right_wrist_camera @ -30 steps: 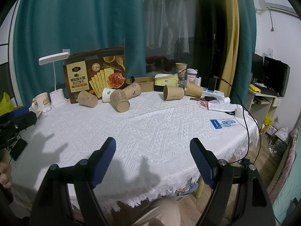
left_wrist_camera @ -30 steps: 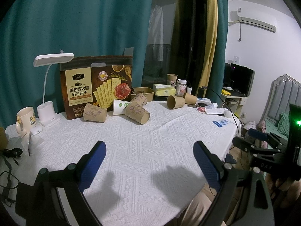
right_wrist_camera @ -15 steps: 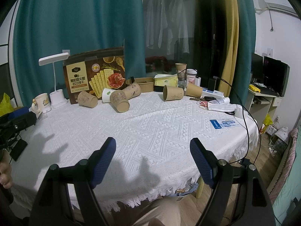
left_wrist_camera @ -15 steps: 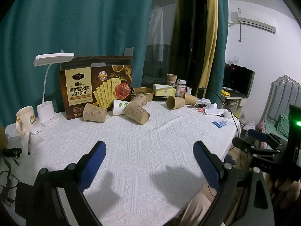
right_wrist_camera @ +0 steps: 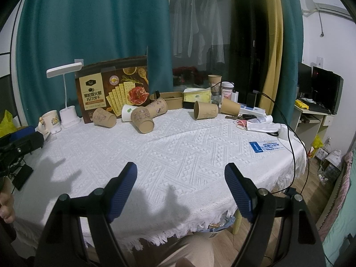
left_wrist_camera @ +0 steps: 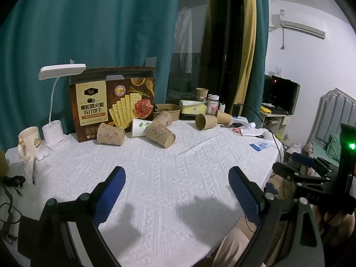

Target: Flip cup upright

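Observation:
Several brown paper cups lie on their sides at the far part of the white tablecloth (left_wrist_camera: pixel 169 178). One printed cup (left_wrist_camera: pixel 160 134) (right_wrist_camera: pixel 142 120) lies nearest, mouth toward me. Another (left_wrist_camera: pixel 110 134) (right_wrist_camera: pixel 104 118) lies to its left, and a white cup (left_wrist_camera: pixel 139 127) rests behind them. A plain brown cup (left_wrist_camera: pixel 205 121) (right_wrist_camera: pixel 205 110) lies further right. My left gripper (left_wrist_camera: pixel 175 173) hovers open over the near cloth, nothing between its blue pads. My right gripper (right_wrist_camera: pixel 180 171) is likewise open and empty, well short of the cups.
A cracker box (left_wrist_camera: pixel 113 102) stands behind the cups, beside a white desk lamp (left_wrist_camera: pixel 55 120) and a mug (left_wrist_camera: pixel 29 142). A brown tray, tissue pack and jar sit at the back. Cables, papers and a blue card (right_wrist_camera: pixel 265 147) lie at the right edge.

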### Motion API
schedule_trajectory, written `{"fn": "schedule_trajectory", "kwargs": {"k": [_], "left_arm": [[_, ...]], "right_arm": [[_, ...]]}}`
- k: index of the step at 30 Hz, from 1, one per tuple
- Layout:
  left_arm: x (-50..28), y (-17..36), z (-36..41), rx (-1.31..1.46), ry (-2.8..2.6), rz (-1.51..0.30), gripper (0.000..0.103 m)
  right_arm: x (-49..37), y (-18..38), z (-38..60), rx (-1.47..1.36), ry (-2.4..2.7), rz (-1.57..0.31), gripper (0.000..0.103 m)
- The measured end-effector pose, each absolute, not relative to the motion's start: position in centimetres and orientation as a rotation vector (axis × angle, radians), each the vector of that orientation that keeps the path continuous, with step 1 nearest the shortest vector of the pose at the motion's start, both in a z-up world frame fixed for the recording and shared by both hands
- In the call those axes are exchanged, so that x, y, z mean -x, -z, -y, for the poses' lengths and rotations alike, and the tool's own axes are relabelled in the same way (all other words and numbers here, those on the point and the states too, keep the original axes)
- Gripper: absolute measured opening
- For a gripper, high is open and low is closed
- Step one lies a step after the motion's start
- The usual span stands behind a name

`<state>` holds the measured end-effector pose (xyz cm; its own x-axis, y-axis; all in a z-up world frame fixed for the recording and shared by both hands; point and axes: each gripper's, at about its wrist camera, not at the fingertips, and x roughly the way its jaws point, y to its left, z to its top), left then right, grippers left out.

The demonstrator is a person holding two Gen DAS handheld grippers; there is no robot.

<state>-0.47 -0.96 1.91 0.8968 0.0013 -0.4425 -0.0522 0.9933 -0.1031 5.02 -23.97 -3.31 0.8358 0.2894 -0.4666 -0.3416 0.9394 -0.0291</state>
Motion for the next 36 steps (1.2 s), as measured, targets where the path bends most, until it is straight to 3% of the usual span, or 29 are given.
{"fn": "schedule_trajectory", "kwargs": {"k": [20, 36], "left_arm": [[-0.6, -1.8, 1.7, 0.123, -0.015, -0.469, 0.094], [-10.5, 1.4, 1.3, 0.105, 0.047, -0.618, 0.094]], "right_arm": [[-5.9, 3.4, 23.8, 0.104, -0.334, -0.493, 0.079], [-14.8, 4.5, 24.5, 0.101, -0.318, -0.520, 0.079]]}}
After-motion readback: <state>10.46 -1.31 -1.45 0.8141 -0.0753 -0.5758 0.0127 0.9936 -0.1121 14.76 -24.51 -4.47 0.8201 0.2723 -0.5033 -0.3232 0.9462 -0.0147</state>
